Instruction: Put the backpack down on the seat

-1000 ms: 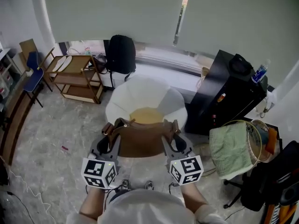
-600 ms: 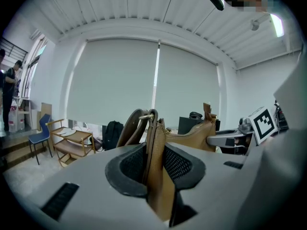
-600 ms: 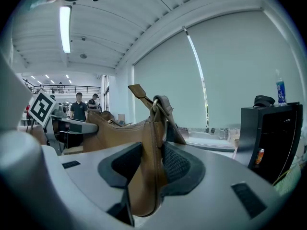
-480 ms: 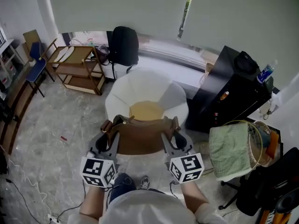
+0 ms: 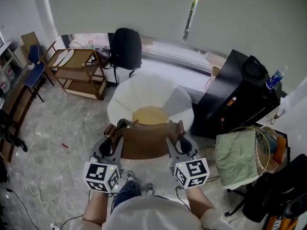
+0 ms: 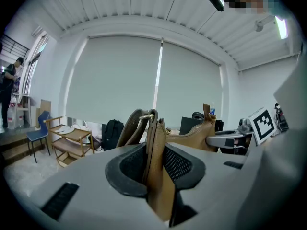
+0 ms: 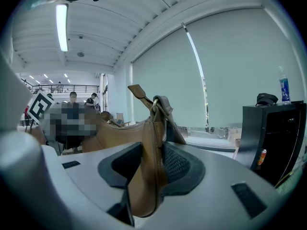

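Observation:
A brown leather bag (image 5: 146, 142) hangs level between my two grippers, in front of the white round chair (image 5: 148, 96) with a yellow seat cushion (image 5: 150, 115). My left gripper (image 5: 114, 136) is shut on the bag's left end, and its pads clamp the leather side (image 6: 156, 176) below the strap ring. My right gripper (image 5: 176, 134) is shut on the right end (image 7: 144, 176) in the same way. The bag's far edge overlaps the chair's front rim in the head view. Whether it touches the chair I cannot tell.
A black backpack (image 5: 125, 49) stands behind the chair by the window. A wooden shelf cart (image 5: 79, 73) and a blue chair (image 5: 34, 73) are at the left. A black cabinet (image 5: 237, 97) and a basket with a green towel (image 5: 235, 155) are at the right.
The person has stepped and the room has shifted slightly in the head view. The bag stays clamped between both grippers, a little nearer the chair.

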`<state>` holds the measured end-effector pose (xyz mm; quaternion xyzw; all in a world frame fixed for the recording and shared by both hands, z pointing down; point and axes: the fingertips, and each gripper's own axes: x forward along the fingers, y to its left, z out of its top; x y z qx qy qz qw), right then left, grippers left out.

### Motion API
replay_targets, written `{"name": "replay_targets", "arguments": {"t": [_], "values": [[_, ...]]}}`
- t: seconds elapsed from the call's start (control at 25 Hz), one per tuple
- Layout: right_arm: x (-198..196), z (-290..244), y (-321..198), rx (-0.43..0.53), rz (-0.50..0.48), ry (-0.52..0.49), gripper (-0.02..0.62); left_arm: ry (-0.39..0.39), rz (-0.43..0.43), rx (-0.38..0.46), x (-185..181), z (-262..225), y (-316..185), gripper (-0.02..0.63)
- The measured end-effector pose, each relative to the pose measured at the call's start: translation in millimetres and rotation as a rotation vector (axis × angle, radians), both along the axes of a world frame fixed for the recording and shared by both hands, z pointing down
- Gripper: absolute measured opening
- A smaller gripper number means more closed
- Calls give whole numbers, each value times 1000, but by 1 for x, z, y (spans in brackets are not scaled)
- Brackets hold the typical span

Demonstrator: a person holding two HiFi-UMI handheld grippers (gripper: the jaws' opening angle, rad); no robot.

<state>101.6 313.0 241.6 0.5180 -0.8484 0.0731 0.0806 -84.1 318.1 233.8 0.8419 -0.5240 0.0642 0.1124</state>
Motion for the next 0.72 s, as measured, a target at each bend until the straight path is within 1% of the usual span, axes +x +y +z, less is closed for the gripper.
{"name": "replay_targets", "arguments": {"t": [0.24, 0.36, 0.52, 0.72], "values": [[-24, -6, -35, 6, 36, -5, 153, 2, 41, 3, -24, -7, -42, 114], [-36, -11, -51, 17, 55, -10, 153, -1, 59, 19, -36, -13, -62, 114], [-47, -15, -71, 34, 89, -14, 153, -2, 87, 39, -47, -17, -86, 114], [-55, -13, -90, 34, 108, -19, 153, 1, 106, 38, -55, -17, -109, 114]]}}
